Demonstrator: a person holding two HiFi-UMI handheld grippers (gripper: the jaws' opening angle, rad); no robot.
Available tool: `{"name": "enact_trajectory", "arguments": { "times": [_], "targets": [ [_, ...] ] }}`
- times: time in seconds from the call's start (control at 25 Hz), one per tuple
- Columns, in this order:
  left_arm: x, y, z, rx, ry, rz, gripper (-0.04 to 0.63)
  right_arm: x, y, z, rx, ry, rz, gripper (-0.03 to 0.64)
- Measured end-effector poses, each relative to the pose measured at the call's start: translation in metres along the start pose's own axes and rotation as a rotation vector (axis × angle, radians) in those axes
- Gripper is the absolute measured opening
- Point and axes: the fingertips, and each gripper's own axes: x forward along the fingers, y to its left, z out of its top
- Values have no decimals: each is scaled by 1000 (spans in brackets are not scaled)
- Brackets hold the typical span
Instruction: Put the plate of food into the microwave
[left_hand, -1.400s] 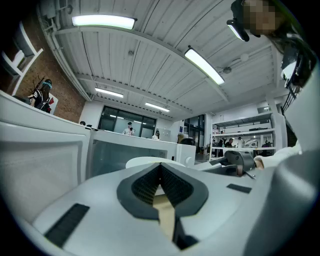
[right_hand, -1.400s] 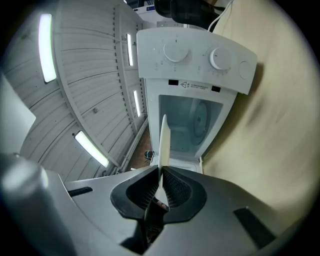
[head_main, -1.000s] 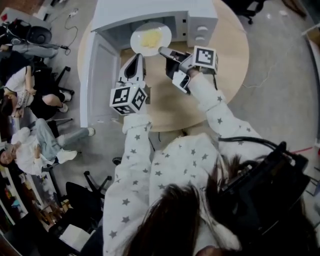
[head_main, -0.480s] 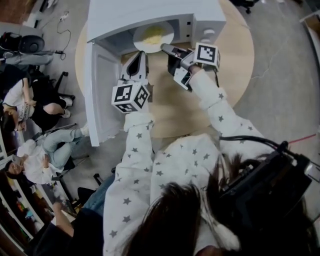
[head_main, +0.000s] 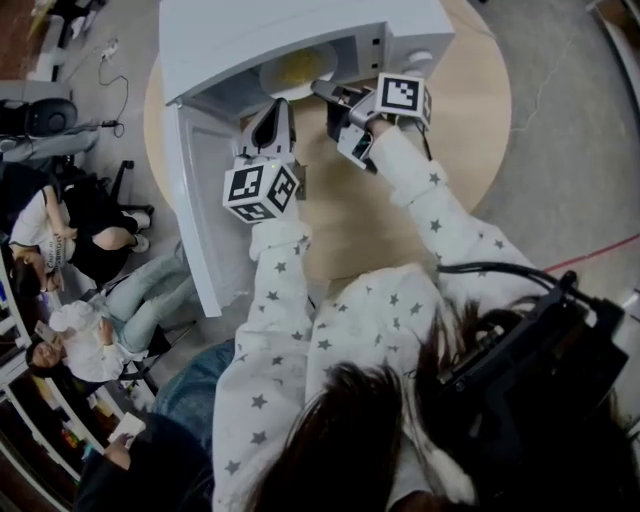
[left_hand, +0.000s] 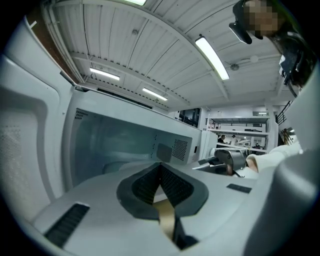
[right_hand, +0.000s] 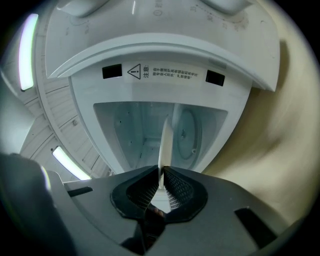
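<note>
A white plate (head_main: 298, 68) with yellow food sits half inside the open cavity of the white microwave (head_main: 300, 25). My right gripper (head_main: 322, 92) is shut on the plate's near rim. In the right gripper view the plate (right_hand: 165, 137) shows edge-on between the pads of that gripper (right_hand: 161, 172), with the cavity and its turntable (right_hand: 189, 131) behind. My left gripper (head_main: 275, 108) hovers just left of the plate at the cavity mouth. In its own view its jaws (left_hand: 160, 167) are shut on nothing.
The microwave door (head_main: 195, 200) swings open to the left, beyond the edge of the round wooden table (head_main: 450, 130). The control panel (head_main: 410, 62) is right of the cavity. People sit on chairs (head_main: 90, 230) at the left.
The right gripper has carried the plate forward, from in front of the opening to partly inside the cavity. The left gripper has kept beside it, still shut.
</note>
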Motion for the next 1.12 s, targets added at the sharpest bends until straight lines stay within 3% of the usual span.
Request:
{"name": "enact_trajectory", "arguments": {
  "times": [1.12],
  "targets": [
    [26, 14, -22, -10, 53, -53, 2, 19, -38, 16, -19, -50, -81, 21]
  ]
}}
